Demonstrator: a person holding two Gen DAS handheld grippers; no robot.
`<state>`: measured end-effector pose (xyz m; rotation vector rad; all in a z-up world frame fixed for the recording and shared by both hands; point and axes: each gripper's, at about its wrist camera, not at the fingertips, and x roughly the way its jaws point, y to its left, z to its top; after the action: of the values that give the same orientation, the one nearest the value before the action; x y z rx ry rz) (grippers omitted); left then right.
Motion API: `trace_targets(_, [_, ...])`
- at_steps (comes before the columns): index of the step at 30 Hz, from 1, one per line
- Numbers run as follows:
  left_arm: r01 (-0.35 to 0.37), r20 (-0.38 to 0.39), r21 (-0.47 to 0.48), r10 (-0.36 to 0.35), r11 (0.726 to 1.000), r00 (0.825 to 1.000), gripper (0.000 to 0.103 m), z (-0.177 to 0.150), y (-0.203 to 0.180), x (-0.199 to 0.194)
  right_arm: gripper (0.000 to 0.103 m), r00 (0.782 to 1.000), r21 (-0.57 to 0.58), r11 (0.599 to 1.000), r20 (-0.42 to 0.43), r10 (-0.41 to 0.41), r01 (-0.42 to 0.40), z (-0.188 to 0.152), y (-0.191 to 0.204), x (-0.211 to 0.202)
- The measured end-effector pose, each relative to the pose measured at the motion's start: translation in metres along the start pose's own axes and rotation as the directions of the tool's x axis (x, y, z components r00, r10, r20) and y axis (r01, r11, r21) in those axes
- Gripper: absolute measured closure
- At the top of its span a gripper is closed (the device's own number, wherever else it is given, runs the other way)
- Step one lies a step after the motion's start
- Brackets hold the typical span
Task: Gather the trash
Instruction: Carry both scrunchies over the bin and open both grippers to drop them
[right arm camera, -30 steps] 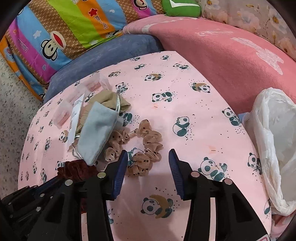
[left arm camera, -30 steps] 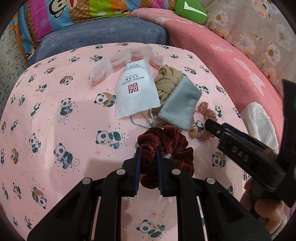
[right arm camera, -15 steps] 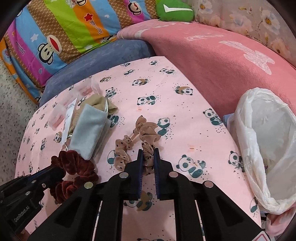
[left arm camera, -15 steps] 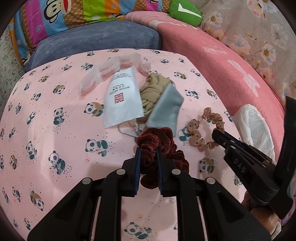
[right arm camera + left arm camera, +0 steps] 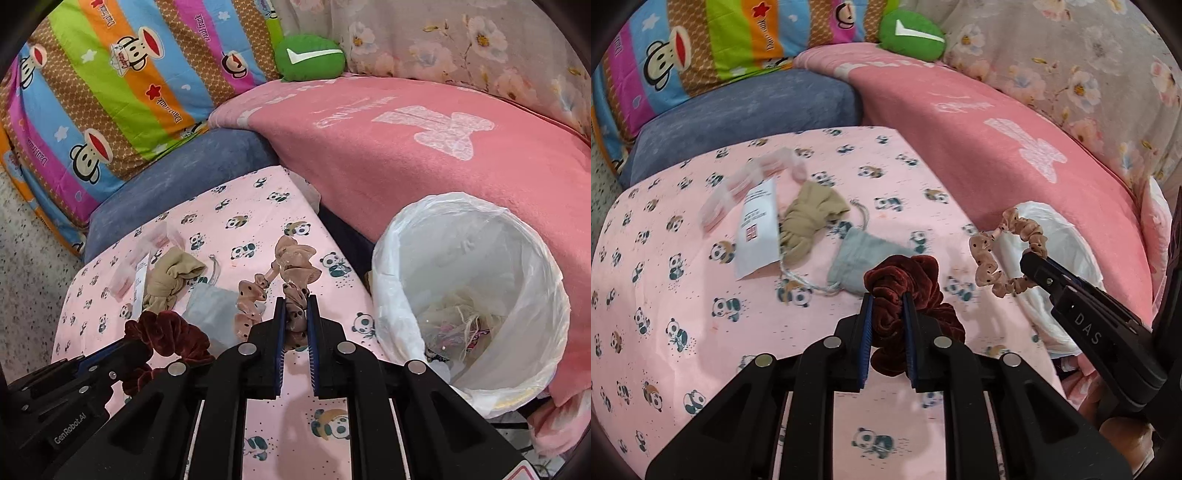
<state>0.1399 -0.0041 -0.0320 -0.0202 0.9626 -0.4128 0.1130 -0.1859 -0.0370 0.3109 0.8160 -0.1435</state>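
Observation:
My left gripper (image 5: 888,295) is shut on a dark red velvet scrunchie (image 5: 905,284), lifted off the pink panda sheet (image 5: 683,295). My right gripper (image 5: 295,299) is shut on a tan dotted scrunchie (image 5: 291,266), which hangs in a loop above the sheet. In the left wrist view the tan scrunchie (image 5: 993,258) dangles from the right gripper's tip in front of the white-lined bin (image 5: 1060,251). The bin (image 5: 476,280), with trash at its bottom, stands to the right of the right gripper. The dark red scrunchie (image 5: 166,332) shows at the lower left of the right wrist view.
On the sheet lie a grey drawstring pouch (image 5: 864,258), a tan knotted cloth (image 5: 809,221), a white paper packet (image 5: 757,229) and a clear plastic wrapper (image 5: 738,188). A pink blanket (image 5: 406,147), blue cushion (image 5: 184,170) and striped pillow (image 5: 110,81) lie behind.
The right gripper closed on the tan scrunchie and lifted it off the sheet. Both grippers rose and swung right toward the bin; the grey pouch shifted as the scrunchies came away.

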Motion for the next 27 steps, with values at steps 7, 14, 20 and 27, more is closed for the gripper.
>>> trace_targets(7, [0.032,0.013,0.044,-0.033,0.999,0.999,0.088,0.003,-0.033,-0.009,0.093,0.999,0.043,0.999,0.044,-0.002,0.000,0.002,-0.027,-0.024])
trace_targets(14, [0.053,0.032,0.108,-0.056,0.993,0.998,0.088,0.012,-0.072,-0.013,0.093,0.997,0.084,0.996,0.078,-0.023,0.017,0.004,-0.055,-0.042])
trace_targets(20, [0.072,0.033,0.165,-0.079,0.984,0.996,0.088,0.020,-0.108,-0.010,0.093,0.994,0.130,0.991,0.095,-0.049,0.037,0.005,-0.083,-0.051])
trace_targets(27, [0.101,0.014,0.219,-0.107,0.970,0.994,0.088,0.028,-0.149,0.002,0.093,0.991,0.175,0.982,0.103,-0.085,0.066,0.004,-0.115,-0.057])
